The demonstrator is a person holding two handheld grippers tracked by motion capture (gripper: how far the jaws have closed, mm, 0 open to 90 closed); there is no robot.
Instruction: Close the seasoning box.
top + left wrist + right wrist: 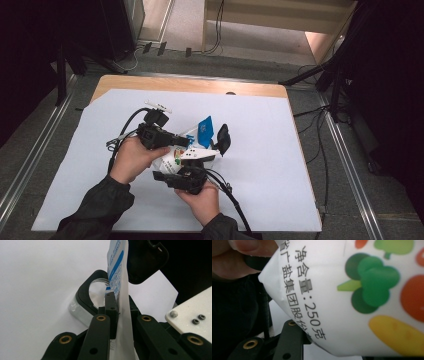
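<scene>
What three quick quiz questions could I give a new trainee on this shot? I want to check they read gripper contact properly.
1. True or false: the left gripper is shut on the white bag.
2. What lies on the table behind that bag in the left gripper view: A) a clear container with a black lid, B) a spoon?
3. What weight is printed on the bag in the right gripper view?

Key: 1 true; 2 A; 3 250.

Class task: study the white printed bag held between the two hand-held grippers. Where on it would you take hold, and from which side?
Probably grip the bag on its flat, thin top edge, coming from the side so the jaws close across both faces. That strip stands upright and sheet-like, and the left hand-held gripper already pinches it there. The bulging printed body looks too wide and rounded to pinch securely.
</scene>
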